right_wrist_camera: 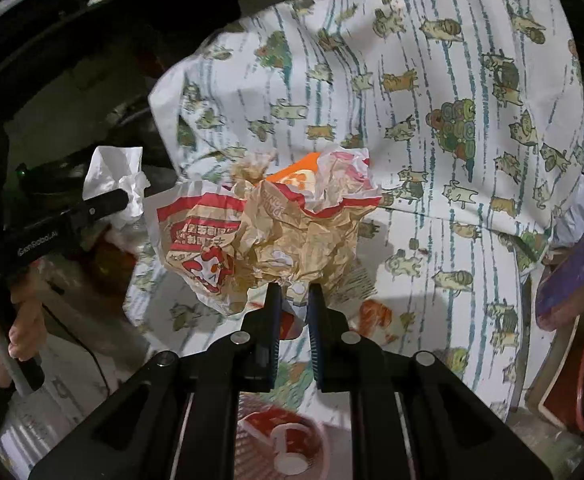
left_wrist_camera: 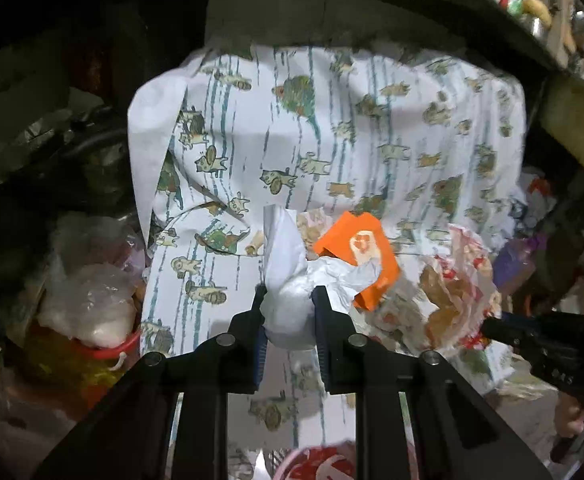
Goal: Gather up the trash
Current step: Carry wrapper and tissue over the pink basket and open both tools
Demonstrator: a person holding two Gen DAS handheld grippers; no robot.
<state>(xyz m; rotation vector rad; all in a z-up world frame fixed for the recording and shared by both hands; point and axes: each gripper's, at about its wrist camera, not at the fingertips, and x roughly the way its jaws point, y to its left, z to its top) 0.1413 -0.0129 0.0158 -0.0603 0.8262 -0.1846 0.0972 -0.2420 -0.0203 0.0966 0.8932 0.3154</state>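
Observation:
My left gripper is shut on a crumpled white paper wad, held above a cat-print cloth. An orange paper scrap sits just right of the wad. My right gripper is shut on a crumpled brown and red food wrapper, also above the cloth. The orange scrap peeks out behind the wrapper. The wrapper shows in the left wrist view at the right, with the right gripper's body beside it. The left gripper's body and the white wad show at left in the right wrist view.
A pink basket holding red and white trash lies below both grippers. Clear plastic bags and a yellow bottle with a red cap ring crowd the left. A dark shelf edge runs overhead. Purple and red packets lie at right.

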